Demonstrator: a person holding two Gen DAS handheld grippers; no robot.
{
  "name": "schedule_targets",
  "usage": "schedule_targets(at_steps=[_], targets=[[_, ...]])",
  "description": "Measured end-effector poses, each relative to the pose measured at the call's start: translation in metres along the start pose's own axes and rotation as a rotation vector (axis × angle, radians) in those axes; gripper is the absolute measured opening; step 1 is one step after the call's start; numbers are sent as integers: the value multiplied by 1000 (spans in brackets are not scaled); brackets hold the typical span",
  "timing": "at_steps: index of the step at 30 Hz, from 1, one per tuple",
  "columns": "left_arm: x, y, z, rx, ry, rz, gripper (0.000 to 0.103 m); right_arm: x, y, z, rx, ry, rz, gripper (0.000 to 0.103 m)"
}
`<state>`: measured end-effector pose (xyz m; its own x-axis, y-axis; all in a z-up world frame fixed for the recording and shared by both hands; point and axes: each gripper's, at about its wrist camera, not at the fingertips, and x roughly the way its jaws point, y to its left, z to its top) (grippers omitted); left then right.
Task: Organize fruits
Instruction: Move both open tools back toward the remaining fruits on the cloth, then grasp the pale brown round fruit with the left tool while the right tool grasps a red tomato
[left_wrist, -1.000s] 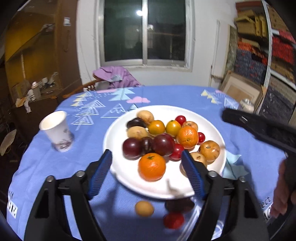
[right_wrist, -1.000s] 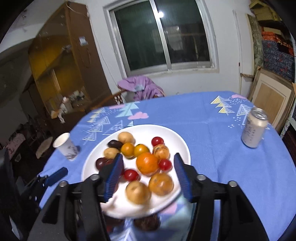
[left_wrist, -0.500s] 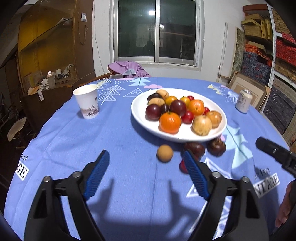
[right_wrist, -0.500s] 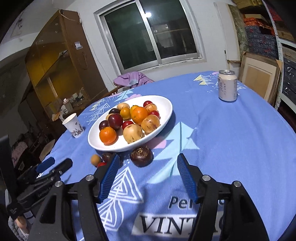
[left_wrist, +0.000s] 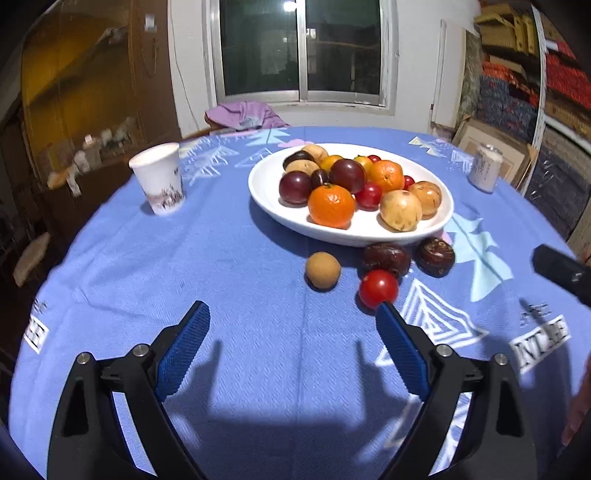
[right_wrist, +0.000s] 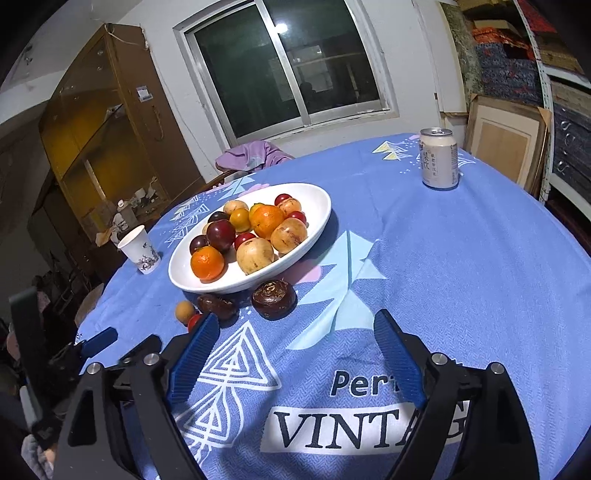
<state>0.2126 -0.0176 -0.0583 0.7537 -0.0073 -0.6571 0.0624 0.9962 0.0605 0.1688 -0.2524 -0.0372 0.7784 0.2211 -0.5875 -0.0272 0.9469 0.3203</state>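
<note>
Here we hold both the left gripper (left_wrist: 291, 343) and right gripper (right_wrist: 291, 356) low in frame, jaws spread and empty. Four stray fruits, including a cherry tomato (left_wrist: 378, 288), lie mid-frame on the table (left_wrist: 184, 258) just before the white plate (left_wrist: 266, 192), presumably awaiting collection.

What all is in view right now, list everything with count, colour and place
Plate: one, white, table centre, heaped with fruit.
Oranges: two, orange, on plate.
Plums: several, dark purple, on plate.
Loose tan fruit: one, on cloth before plate.
Loose cherry tomato: one, red, near left gripper's fingertip.
Loose dark brown fruits: two, against plate's near edge.
Paper cup: one, white, left of plate.
Can: one, pale, right of plate.
Tablecloth: one, blue, patterned.
Left gripper: open, empty.
Right gripper: open, empty.
</note>
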Motion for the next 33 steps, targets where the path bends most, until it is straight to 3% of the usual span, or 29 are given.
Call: schedule_targets(at_steps=[7,17,22,26,28,33], targets=[[26,12,14,-58,48,3,89,-4,4,0,-15,-7,13,87],[48,5,25,-38,95,-50,87,-3,7,-2,-31,2,11,87],[61,3,29,-36,135,-80,71,0,8,-3,-39,9,4,88],[66,3,31,-44,145,-104,69,1,8,-3,-38,14,1,88],[67,2,31,-40,146,-118,61,2,9,-3,-43,17,-1,88],[71,1,33,-40,149,-136,55,5,10,-4,-54,25,-6,88]])
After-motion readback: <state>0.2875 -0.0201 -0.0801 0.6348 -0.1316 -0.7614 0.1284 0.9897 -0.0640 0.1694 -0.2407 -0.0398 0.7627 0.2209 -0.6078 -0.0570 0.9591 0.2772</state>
